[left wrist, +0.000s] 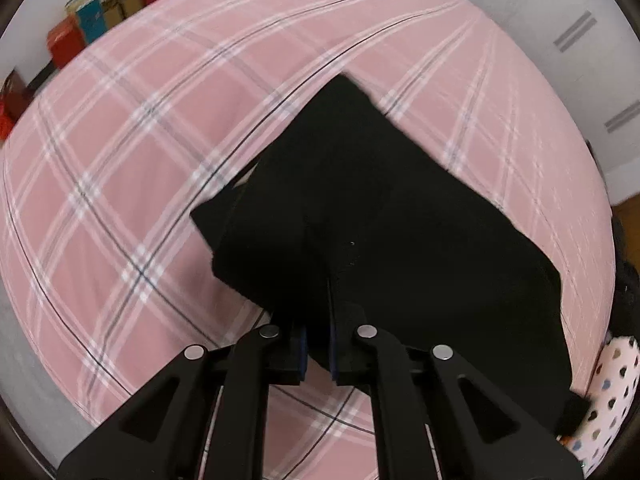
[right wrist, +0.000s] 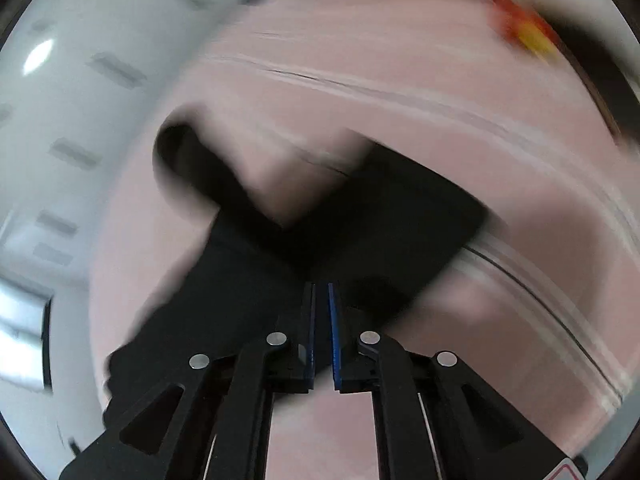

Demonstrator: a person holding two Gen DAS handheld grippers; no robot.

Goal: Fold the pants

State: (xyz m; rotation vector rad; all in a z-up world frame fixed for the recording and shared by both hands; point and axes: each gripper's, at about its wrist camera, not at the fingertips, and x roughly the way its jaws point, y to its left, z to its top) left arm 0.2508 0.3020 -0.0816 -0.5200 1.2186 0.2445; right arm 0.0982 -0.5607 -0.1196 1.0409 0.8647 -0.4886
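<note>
Bed sheet (left wrist: 120,168): pink plaid, covering the whole work surface; boxes (left wrist: 80,28) stand along its far edge.
Pants (left wrist: 380,232): black, lying on the sheet, near edge lifted into both grippers; right wrist view blurred.
Left gripper (left wrist: 318,320): jaws nearly closed, pinching black pants fabric.
Right gripper (right wrist: 321,312): jaws drawn close, black fabric between them.
</note>
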